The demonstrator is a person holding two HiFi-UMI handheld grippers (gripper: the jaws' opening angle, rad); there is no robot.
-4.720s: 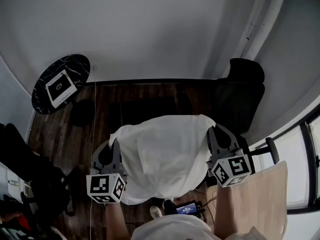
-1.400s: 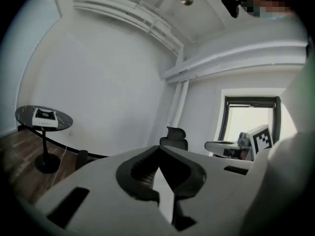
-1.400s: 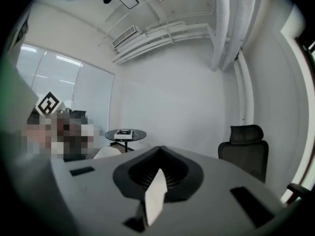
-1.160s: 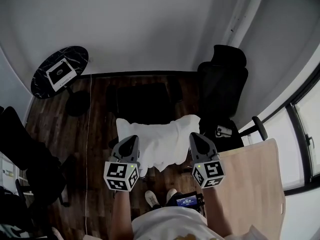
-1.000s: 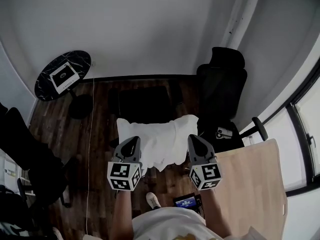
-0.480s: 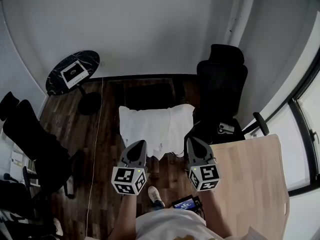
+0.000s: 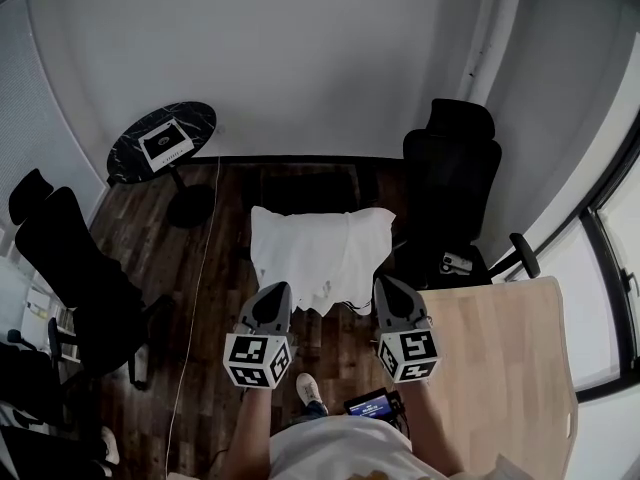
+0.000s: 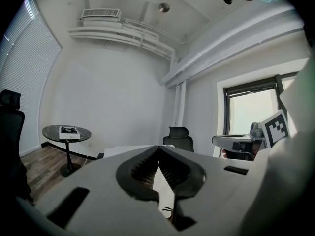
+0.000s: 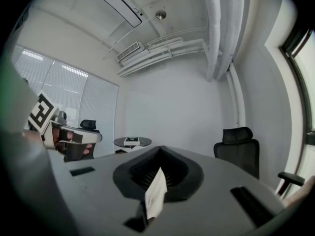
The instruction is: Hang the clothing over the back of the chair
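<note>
Gripping the white clothing (image 7: 320, 253) tight, the left gripper (image 7: 274, 294) and right gripper (image 7: 387, 286) are holding it spread above the dark wood floor (image 7: 215, 258) near the black chair (image 7: 450, 183), lower than before.

A round black marble table (image 7: 128, 163) carries a white box (image 7: 167, 144) by the wall. A black office chair (image 7: 452, 178) stands right, another dark chair (image 7: 70, 258) left, on dark wooden floor (image 7: 215, 258). A pale wooden worktop (image 7: 500, 368) sits beside the window (image 7: 610, 298)
</note>
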